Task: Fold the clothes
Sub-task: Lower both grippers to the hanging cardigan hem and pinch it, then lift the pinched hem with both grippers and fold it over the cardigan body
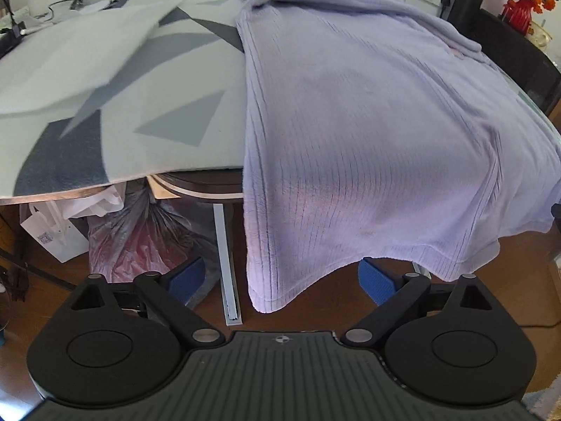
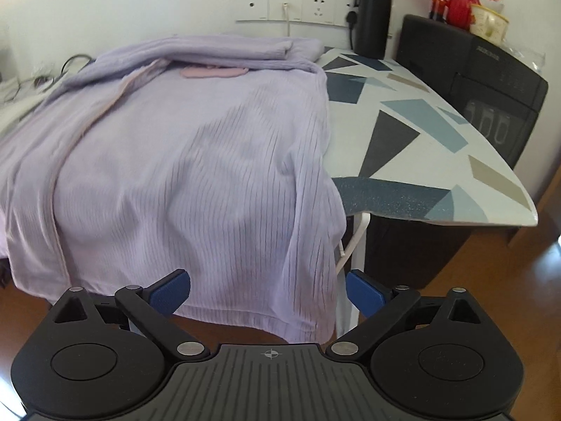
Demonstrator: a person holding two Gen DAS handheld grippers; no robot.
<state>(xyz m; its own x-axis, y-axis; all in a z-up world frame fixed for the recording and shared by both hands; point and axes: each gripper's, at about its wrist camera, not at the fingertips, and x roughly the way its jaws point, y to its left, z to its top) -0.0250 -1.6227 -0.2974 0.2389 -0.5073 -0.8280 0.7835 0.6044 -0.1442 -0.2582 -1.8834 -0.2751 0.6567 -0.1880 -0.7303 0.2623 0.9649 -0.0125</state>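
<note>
lilac garment (image 1: 368, 140) draped over table edge (image 2: 438, 217) | left gripper (image 1: 280, 280) jaws released | right gripper (image 2: 268, 291) jaws released

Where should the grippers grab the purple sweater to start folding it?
Probably the hem of the purple sweater, at its two bottom corners. It hangs free over the table edge, so each open hand-held gripper, left and right, can come from the front.

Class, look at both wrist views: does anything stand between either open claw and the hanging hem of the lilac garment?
Nothing visible does. The left claw and right claw both face the lilac garment directly, its hem drooping off the table between their open pads.
</note>
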